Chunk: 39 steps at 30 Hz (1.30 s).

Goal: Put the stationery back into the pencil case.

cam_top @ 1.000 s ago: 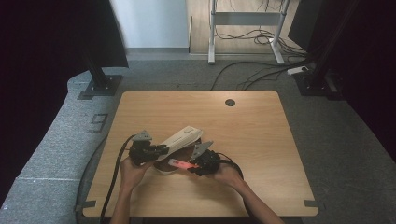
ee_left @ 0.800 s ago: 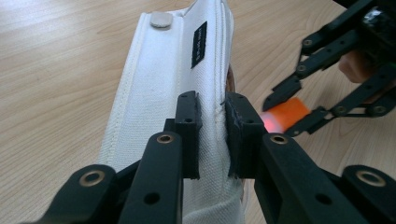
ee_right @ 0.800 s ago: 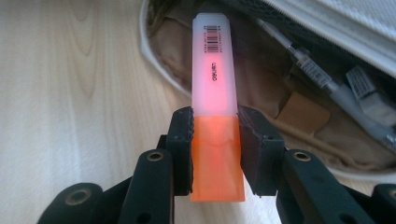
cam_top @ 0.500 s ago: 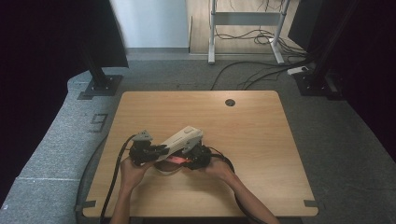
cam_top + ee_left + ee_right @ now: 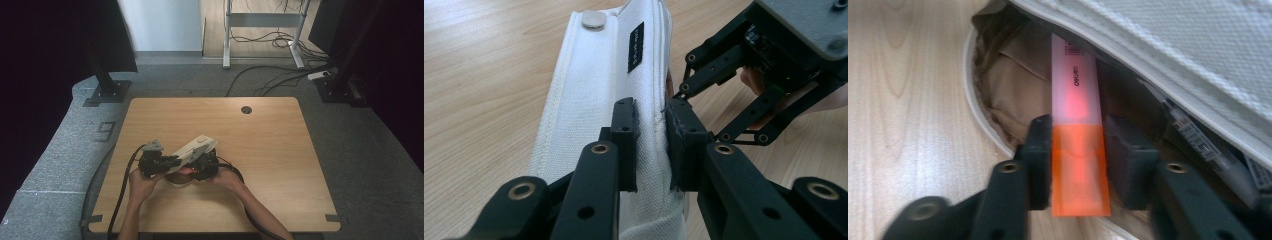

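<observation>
A white fabric pencil case [image 5: 194, 148] lies tilted on the wooden table [image 5: 270, 150]. My left gripper [image 5: 651, 135] is shut on the case's upper flap [image 5: 589, 90] and holds it up, so the mouth gapes. An orange and pink highlighter [image 5: 1073, 95] pokes into the brown lining [image 5: 1008, 95] under the white flap [image 5: 1198, 45]. My right gripper [image 5: 1077, 150] has the highlighter between its jaws, which have just been opening; a thin gap shows at the right pad. In the high view both grippers, left [image 5: 169, 162] and right [image 5: 196, 171], meet at the case.
A silver snap stud [image 5: 594, 20] and a black label [image 5: 636, 46] sit on the case's flap. Black cables [image 5: 122, 190] trail off the near table edge. A round cable hole [image 5: 246, 109] is at the table's far side. Desk legs and stands are beyond.
My right gripper has slid left toward the case, carrying the highlighter under the lifted flap. The left gripper and the case have stayed put.
</observation>
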Motion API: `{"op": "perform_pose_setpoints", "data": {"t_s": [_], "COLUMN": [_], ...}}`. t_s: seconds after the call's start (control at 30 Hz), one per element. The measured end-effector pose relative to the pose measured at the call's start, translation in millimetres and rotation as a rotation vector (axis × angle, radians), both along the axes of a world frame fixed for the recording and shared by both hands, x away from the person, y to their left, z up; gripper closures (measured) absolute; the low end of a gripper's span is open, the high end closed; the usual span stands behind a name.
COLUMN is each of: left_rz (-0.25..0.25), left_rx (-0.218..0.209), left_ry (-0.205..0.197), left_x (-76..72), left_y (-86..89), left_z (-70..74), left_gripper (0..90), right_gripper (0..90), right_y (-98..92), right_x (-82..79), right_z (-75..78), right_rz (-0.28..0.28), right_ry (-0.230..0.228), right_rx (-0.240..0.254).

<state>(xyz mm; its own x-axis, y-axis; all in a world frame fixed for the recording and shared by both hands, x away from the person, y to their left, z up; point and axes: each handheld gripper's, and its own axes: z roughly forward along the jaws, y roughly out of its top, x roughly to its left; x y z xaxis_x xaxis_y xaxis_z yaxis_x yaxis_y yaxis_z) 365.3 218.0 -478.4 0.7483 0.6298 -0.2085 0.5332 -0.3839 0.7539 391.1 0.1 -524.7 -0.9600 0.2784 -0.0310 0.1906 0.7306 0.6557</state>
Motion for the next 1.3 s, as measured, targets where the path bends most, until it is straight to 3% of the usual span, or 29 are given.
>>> {"op": "perform_pose_setpoints", "data": {"t_s": [0.13, 0.27, 0.4, 0.53, 0.8, 1.1, 1.3], "left_rz": [-0.004, -0.006, -0.009, -0.01, -0.012, -0.013, -0.015], "left_rx": [0.001, 0.0, 0.0, -0.002, 0.001, 0.003, 0.005], "left_ry": [0.003, 0.008, 0.01, 0.012, 0.012, 0.013, 0.016], "left_x": [0.1, 0.7, 0.8, 0.9, 0.6, 0.4, 0.5], "left_y": [0.0, 0.4, 0.2, 0.3, -0.1, -0.8, -1.6], "left_z": [-0.2, -0.6, -0.9, -1.1, -1.1, -1.3, -1.9], "left_gripper": [75.6, 75.4, 75.2, 75.1, 75.0, 74.9, 74.7], "right_gripper": [49.4, 48.3, 51.9, 58.6, 72.3, 74.9, 75.4], "right_y": [-5.1, -18.1, -28.3, -34.8, -32.8, -23.8, -21.9], "right_x": [-1.5, -5.5, -6.3, -3.2, -0.5, 3.4, 6.4], "right_z": [1.3, 4.7, 4.0, 2.3, 0.8, 1.4, -3.8], "right_rz": [-0.031, -0.063, -0.089, -0.129, -0.15, -0.161, -0.175], "right_ry": [-0.019, -0.035, -0.042, -0.031, -0.023, -0.027, -0.002], "right_rx": [-0.011, -0.009, -0.025, -0.003, 0.004, 0.015, 0.043]}}
